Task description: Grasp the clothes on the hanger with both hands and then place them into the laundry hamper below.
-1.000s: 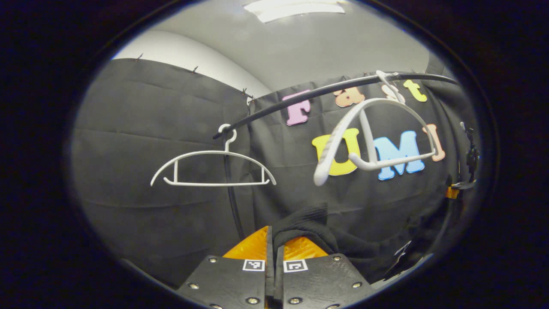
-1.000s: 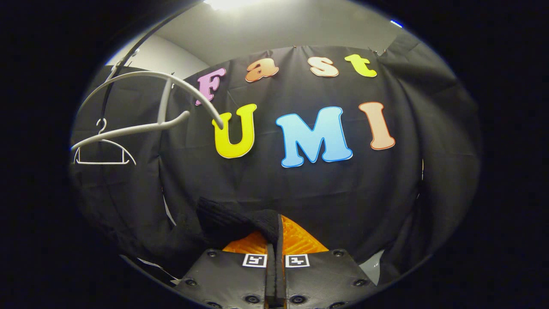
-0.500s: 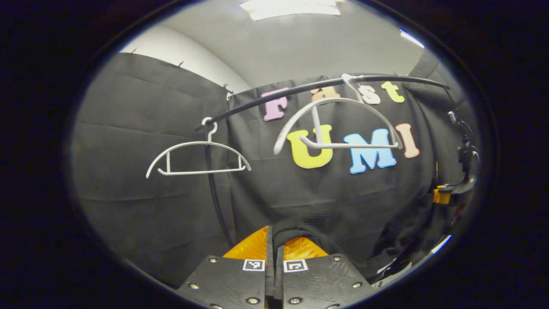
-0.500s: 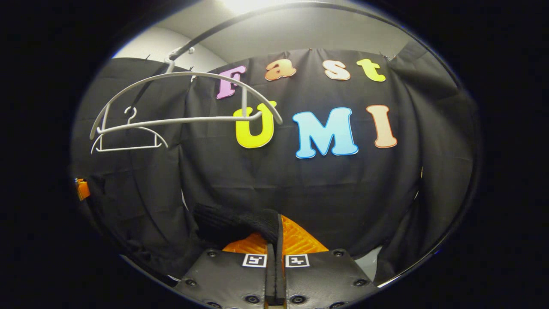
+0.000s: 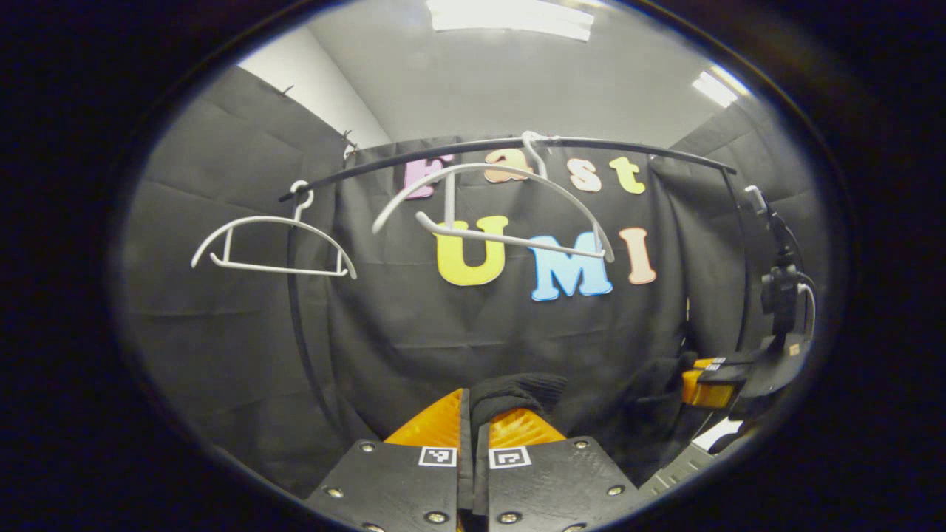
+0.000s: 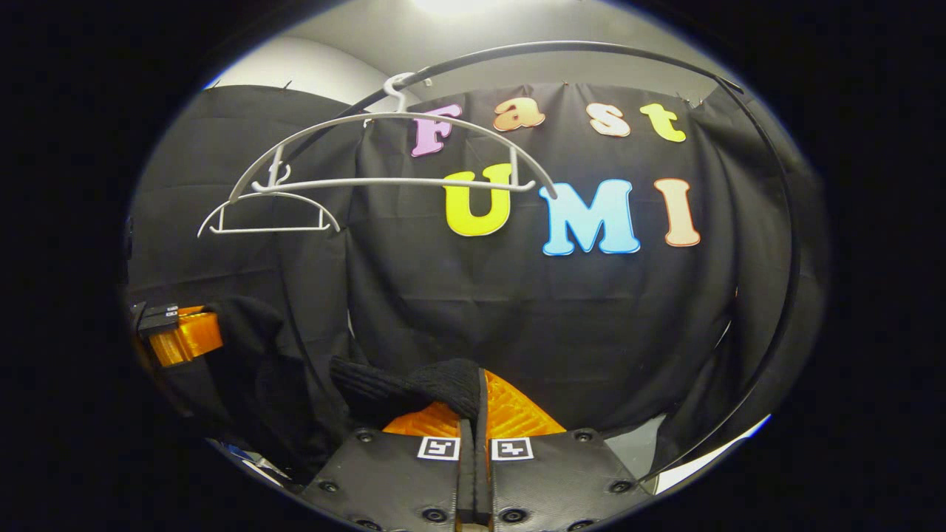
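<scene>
Booth w/ black cloth wall [image 5: 222, 332], grey ceiling w/ strip lights above. A dark rail [image 5: 473, 146] arcs across the top, high above both sets of jaws.

Left gripper view: left gripper [image 5: 471, 403] at bottom centre, jaws pressed together on a fold of the black garment [image 5: 517, 388]; the knit cloth bunches just above and right of the jaws and trails off toward the right. Two white hangers on the rail, both bare: near hanger [image 5: 491, 210] straight above the jaws, tilted, its bar sloping down to the right; far hanger [image 5: 273, 244] up and left of the jaws, roughly level. Far to the right of the jaws, the right gripper [image 5: 706, 384] shows w/ its body and a cable behind it; dark cloth hangs at its tip.

Right gripper view: right gripper [image 6: 473, 406] at bottom centre, jaws likewise closed, pinching the black garment [image 6: 403, 384], which piles up left of the jaws and drapes down-left. Left gripper [image 6: 185, 336] sits far left of the jaws, dark cloth hanging beside it. Near hanger [image 6: 392, 159] above and slightly left of the jaws, approx. level; far hanger [image 6: 270, 214] smaller, further left, partly behind the near one. Rail [image 6: 562, 48] curves overhead and down the right side.

Garment thus off the hangers, held between both grippers, well below the rail. Hamper: cannot tell where.
</scene>
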Tool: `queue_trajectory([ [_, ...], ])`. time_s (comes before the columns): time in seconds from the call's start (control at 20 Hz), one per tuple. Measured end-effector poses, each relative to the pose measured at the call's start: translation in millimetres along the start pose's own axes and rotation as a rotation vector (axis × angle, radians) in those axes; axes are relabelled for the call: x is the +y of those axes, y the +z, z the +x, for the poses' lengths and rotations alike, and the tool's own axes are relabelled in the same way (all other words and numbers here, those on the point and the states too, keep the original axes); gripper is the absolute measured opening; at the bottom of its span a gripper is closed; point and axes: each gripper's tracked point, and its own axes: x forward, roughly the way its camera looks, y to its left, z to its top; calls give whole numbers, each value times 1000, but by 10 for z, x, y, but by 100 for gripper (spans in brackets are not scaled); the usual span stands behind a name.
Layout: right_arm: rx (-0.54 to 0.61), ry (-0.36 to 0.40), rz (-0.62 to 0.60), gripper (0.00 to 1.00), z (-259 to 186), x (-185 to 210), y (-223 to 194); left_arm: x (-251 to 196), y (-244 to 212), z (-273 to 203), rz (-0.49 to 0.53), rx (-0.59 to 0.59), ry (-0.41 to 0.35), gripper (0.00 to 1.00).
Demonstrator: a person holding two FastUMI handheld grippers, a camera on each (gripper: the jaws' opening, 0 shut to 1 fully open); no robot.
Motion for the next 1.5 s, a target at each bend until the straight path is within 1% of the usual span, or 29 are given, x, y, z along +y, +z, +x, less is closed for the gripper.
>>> queue_trajectory([
  [0.05,6,3,5,2,-22,46,-56,-88,-47,24,-20,2,-23,1],
  [0.1,11,6,11,0,-45,86,-126,-164,-120,36,-38,6,-46,1],
  [0.2,38,7,26,0,-81,120,-320,-251,-305,64,-62,21,-84,0],
  [0.35,111,-19,46,1,-116,75,-747,-346,-756,84,-80,97,-108,0],
  [0.5,192,-61,62,2,-136,1,-1197,-308,-1249,77,-99,187,-96,1],
  [0.65,257,-90,75,2,-146,-27,-1547,-199,-1685,30,-76,266,-85,0],
  [0.9,345,-117,77,2,-180,-39,-2028,-143,-2223,-63,-53,371,-79,1],
  [1.1,445,-140,87,3,-198,-65,-2422,-106,-2671,-74,-30,470,-72,1],
  [1.2,500,-149,97,3,-213,-71,-2575,-59,-2878,-52,-18,523,-55,1],
  [1.25,522,-153,100,6,-211,-73,-2619,-37,-2952,-53,-13,553,-46,1],
  [1.3,544,-160,96,6,-221,-77,-2668,-34,-3044,-82,-6,579,-37,0],
  [1.35,562,-167,92,6,-229,-96,-2697,-15,-3140,-86,0,604,-31,2],
  [1.4,575,-169,91,2,-242,-110,-2699,8,-3216,-93,6,623,-26,2],
  [1.45,592,-175,89,10,-278,-93,-2757,33,-3260,-103,11,638,-27,2],
  [1.5,608,-177,88,9,-285,-95,-2776,69,-3303,-179,13,657,-29,2],
])
